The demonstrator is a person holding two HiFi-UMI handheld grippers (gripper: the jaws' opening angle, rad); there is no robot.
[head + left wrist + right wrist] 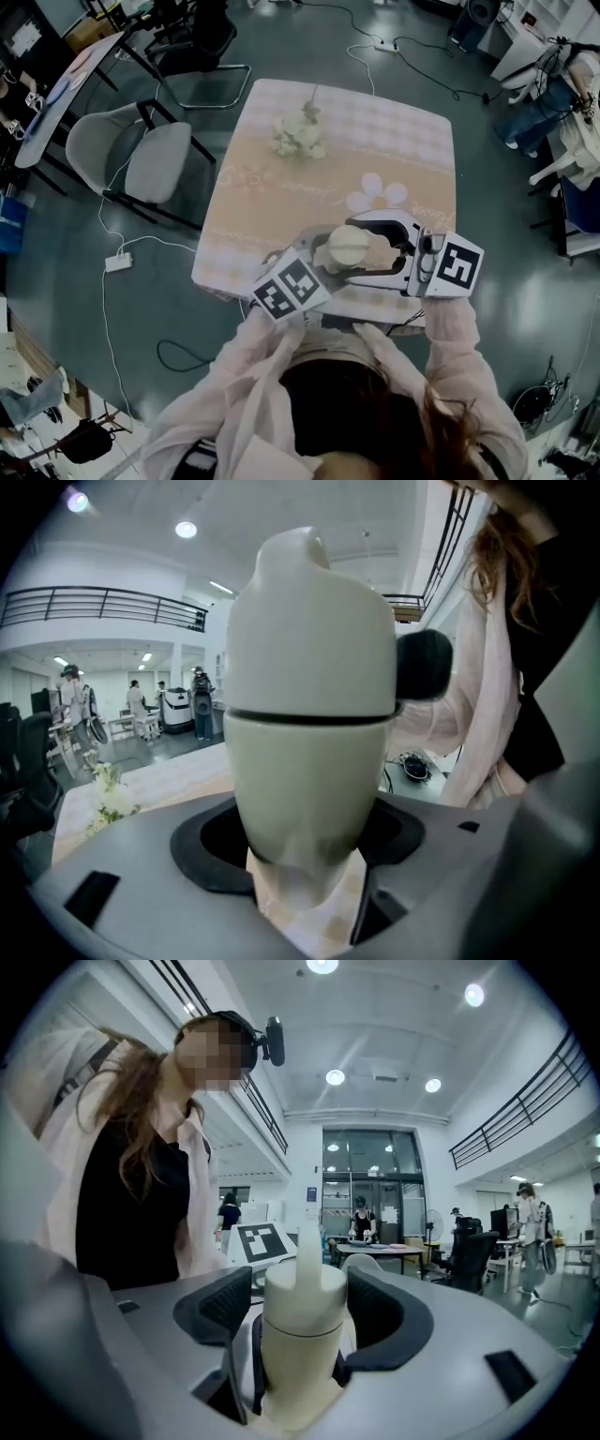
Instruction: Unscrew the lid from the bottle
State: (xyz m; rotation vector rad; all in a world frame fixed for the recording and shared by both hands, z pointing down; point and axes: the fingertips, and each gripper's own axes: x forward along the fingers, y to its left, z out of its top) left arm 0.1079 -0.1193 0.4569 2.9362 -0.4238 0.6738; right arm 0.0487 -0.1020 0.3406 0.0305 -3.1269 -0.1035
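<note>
You hold the cream bottle (298,771) upright over the near edge of the table (262,197), its lid (304,1297) on and pointing up; the opaque wall hides any contents. Your left gripper (302,841) clamps the body, while your right gripper (302,1314) brackets the lid, jaws slack, a gap at one pad

a big open lab or office hall: high white ceiling with round lights (335,1077), an upper walkway railing (103,607), glass entrance doors (370,1185), office chairs (473,1251) by work desks, people (202,700) standing about, cables (102,323) and a power strip (118,262) on the grey floor (56,281)
</note>
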